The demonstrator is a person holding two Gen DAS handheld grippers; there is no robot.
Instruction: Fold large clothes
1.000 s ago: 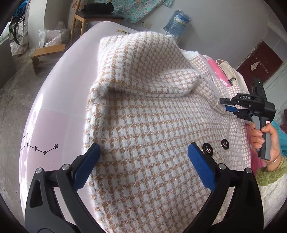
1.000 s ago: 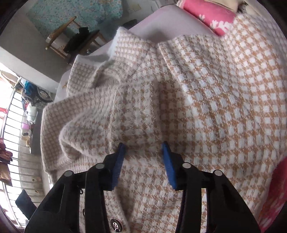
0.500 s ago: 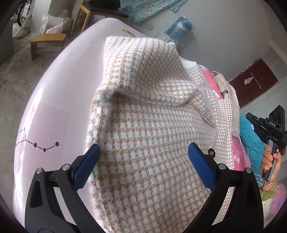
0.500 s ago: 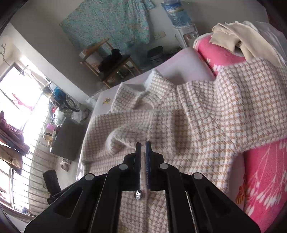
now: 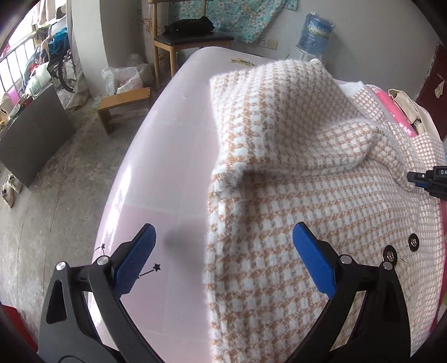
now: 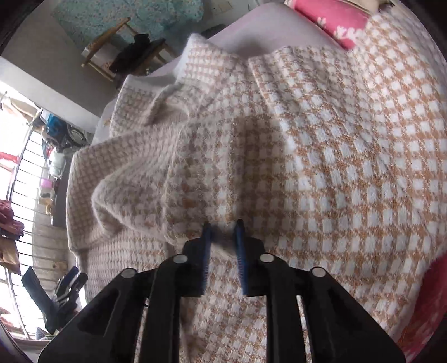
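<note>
A fuzzy tan-and-white checked cardigan (image 5: 293, 195) lies spread on the pink bed sheet (image 5: 173, 139), its upper part folded over and two dark buttons (image 5: 413, 243) showing at the right. My left gripper (image 5: 223, 259) hangs open above the cardigan's left edge, one pad over bare sheet and the other over the fabric. My right gripper (image 6: 223, 240) is down on the cardigan (image 6: 335, 167) by the folded flap, its pads nearly together with a tuft of fabric pinched between them. In the left wrist view the right gripper (image 5: 419, 181) shows at the flap's right end.
A pink floral blanket (image 6: 335, 19) and a beige garment (image 5: 410, 109) lie along the bed's far side. Beyond the bed stand a wooden chair (image 5: 190, 39), a low stool (image 5: 123, 103), a water bottle (image 5: 315, 30) and a dark panel (image 5: 30, 134).
The right gripper shut, lifted off to the right, then came back down onto the cardigan by the flap. The left gripper stayed open and turned left, so one pad now hangs over bare sheet.
</note>
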